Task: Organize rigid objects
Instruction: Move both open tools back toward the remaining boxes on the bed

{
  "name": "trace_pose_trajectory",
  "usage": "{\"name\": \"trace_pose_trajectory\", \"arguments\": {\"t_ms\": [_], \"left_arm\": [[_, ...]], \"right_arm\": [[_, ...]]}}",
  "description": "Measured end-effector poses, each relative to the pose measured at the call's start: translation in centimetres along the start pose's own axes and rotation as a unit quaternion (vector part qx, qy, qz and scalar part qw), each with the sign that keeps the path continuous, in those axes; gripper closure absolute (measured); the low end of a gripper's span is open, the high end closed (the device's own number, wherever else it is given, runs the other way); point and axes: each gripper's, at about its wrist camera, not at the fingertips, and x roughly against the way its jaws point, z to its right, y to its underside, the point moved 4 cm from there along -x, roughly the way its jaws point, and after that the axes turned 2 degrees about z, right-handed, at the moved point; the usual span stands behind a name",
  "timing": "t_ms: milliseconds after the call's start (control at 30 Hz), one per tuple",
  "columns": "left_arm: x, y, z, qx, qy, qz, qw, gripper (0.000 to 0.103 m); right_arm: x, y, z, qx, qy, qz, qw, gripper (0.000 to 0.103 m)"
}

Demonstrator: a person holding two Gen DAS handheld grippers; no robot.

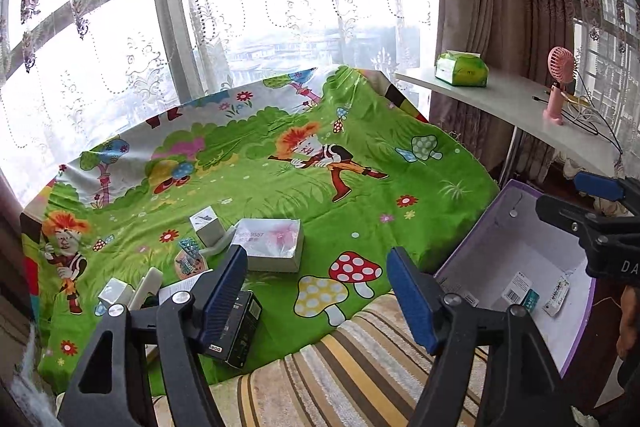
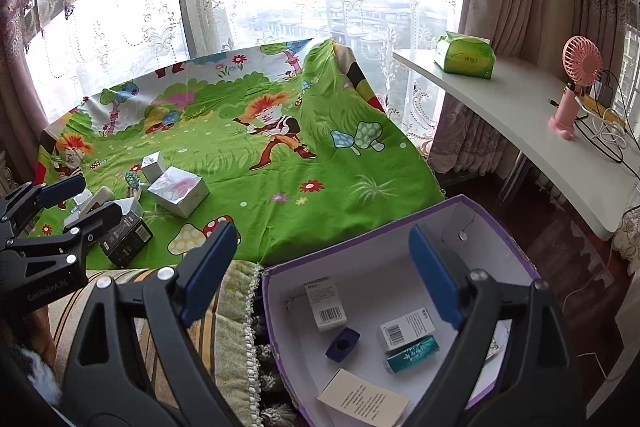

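Several small boxes lie on a green cartoon cloth (image 1: 360, 195): a silver box with a pink flower (image 1: 274, 244), a black box (image 1: 240, 327) and a small grey box (image 1: 208, 225). My left gripper (image 1: 318, 291) is open and empty, its left finger over the black box. My right gripper (image 2: 320, 275) is open and empty above a purple-rimmed white box (image 2: 400, 227). Inside it lie two white barcode boxes (image 2: 325, 303), a teal box (image 2: 412, 353), a blue sharpener (image 2: 342, 345) and a paper leaflet (image 2: 362, 399). The purple box also shows in the left wrist view (image 1: 468, 239).
A striped cushion (image 1: 352, 367) lies in front of the cloth. A white shelf (image 2: 520, 123) at right holds a green tissue pack (image 2: 464, 57), a pink fan (image 2: 576, 87) and cables. Lace curtains and a window stand behind.
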Motion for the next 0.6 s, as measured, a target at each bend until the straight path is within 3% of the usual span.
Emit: {"name": "trace_pose_trajectory", "arguments": {"t_ms": [100,367,500,600], "left_arm": [[-0.4,0.3,-2.3,0.018,0.007,-0.011,0.9997,0.029],[-2.0,2.1,-10.8,0.106,-0.041,-0.044,0.9926,0.029],[-2.5,3.7,-16.0,0.176,-0.063,-0.062,0.9804,0.029],[-2.9,5.4,-19.9,0.254,-0.060,-0.075,0.9625,0.029]], "right_arm": [[0.0,-0.4,-0.9,0.008,-0.006,0.003,1.000,0.008],[-0.6,-0.9,-4.0,0.033,-0.031,0.001,0.999,0.008],[-1.4,-1.2,-6.0,0.041,-0.053,-0.008,0.998,0.008],[-1.9,-1.5,-7.6,0.051,-0.070,-0.011,0.996,0.008]]}}
